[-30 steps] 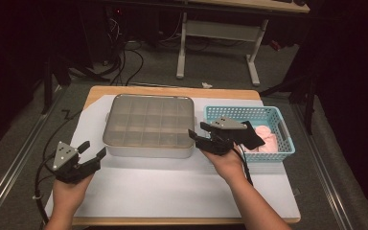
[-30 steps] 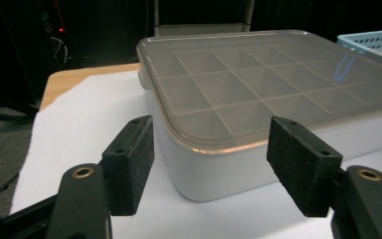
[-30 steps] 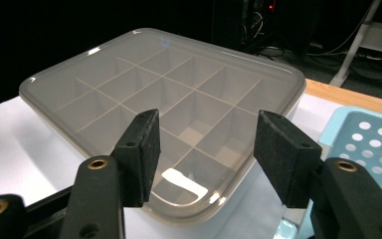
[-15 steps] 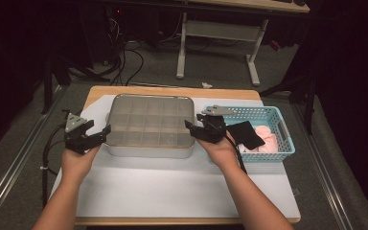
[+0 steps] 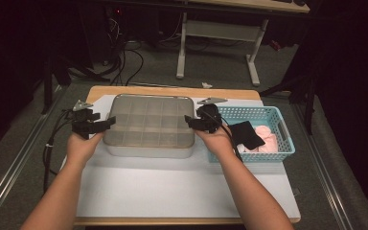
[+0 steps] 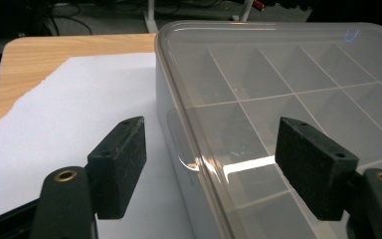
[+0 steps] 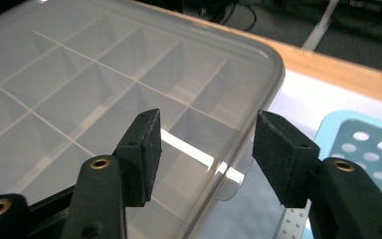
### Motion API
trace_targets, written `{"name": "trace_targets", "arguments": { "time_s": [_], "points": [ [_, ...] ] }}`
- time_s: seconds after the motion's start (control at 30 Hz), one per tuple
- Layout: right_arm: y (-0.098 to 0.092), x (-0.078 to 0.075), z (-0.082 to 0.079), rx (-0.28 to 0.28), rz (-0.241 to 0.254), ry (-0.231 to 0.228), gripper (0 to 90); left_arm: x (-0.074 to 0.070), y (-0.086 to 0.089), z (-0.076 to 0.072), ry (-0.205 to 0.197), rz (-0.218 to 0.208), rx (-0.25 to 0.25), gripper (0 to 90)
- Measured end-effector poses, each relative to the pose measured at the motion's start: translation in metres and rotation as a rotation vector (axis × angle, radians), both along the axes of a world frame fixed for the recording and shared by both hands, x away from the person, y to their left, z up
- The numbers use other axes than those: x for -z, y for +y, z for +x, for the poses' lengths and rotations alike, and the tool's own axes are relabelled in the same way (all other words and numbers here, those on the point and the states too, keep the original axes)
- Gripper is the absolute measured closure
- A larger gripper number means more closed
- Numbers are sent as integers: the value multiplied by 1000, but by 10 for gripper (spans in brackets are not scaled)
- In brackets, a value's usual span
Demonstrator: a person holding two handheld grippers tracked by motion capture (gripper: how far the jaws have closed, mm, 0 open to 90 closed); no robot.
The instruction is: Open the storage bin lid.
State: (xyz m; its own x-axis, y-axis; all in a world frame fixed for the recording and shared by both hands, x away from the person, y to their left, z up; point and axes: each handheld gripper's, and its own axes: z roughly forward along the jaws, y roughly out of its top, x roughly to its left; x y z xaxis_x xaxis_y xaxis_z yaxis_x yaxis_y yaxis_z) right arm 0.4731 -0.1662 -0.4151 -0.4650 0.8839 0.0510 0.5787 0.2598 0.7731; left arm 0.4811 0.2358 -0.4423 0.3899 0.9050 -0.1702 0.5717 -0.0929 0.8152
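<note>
Item one: a clear plastic box (image 5: 148,125) with a lid on, lying flat on the white sheet (image 5: 172,187) that covers the middle of the wooden table (image 5: 172,91). I read no brand, label or writing on it from any of my cameras. Through the lid I see a grid of small compartments, and each one I can make out looks empty, though the glare on the lid in both gripper views hides a few cells.

Item two: a light blue basket (image 5: 278,143) with a holed wall, just right of the box. It holds a black cloth-like piece (image 5: 247,135) and some pale pink pieces (image 5: 264,139); I cannot tell what the pink ones are.

Item three: my left gripper (image 5: 103,123), at the box's left edge. In the left gripper view its jaws are spread wide, one jaw over the white sheet beside the box wall, the other over the lid, with the box's rim between them (image 6: 199,164). They do not pinch anything.

Item four: my right gripper (image 5: 191,122), at the box's right edge, between box and basket. In the right gripper view its jaws are spread, one over the lid, the other beyond the rim near the basket, with the corner edge of the box between them and nothing pinched.
</note>
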Motion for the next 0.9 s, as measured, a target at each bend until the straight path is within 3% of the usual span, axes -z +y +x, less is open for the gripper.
{"name": "trace_targets", "arguments": {
  "time_s": [0.03, 0.1, 0.17, 0.27, 0.4, 0.67, 0.9],
  "points": [
    [-1, 4, 4, 6, -9, 32, 430, 1, -1, 1, -10, 16, -7, 306],
    [-2, 6, 6, 14, -13, 51, 425, 3, -4, 2, -11, 31, -5, 303],
    [-6, 11, 11, 21, -5, 103, 391, 7, -5, 6, 18, 46, -11, 271],
    [-7, 15, 13, 21, 0, 134, 360, 8, -7, 7, 26, 34, -5, 256],
    [-7, 17, 16, 12, 46, 190, 304, 10, -11, 9, 59, -17, 28, 264],
    [-4, 17, 23, -8, 68, 264, 268, 10, -14, 8, 68, -24, 36, 255],
    [-2, 16, 26, -9, 71, 293, 265, 10, -16, 4, 41, 5, 23, 267]
  ]
}}
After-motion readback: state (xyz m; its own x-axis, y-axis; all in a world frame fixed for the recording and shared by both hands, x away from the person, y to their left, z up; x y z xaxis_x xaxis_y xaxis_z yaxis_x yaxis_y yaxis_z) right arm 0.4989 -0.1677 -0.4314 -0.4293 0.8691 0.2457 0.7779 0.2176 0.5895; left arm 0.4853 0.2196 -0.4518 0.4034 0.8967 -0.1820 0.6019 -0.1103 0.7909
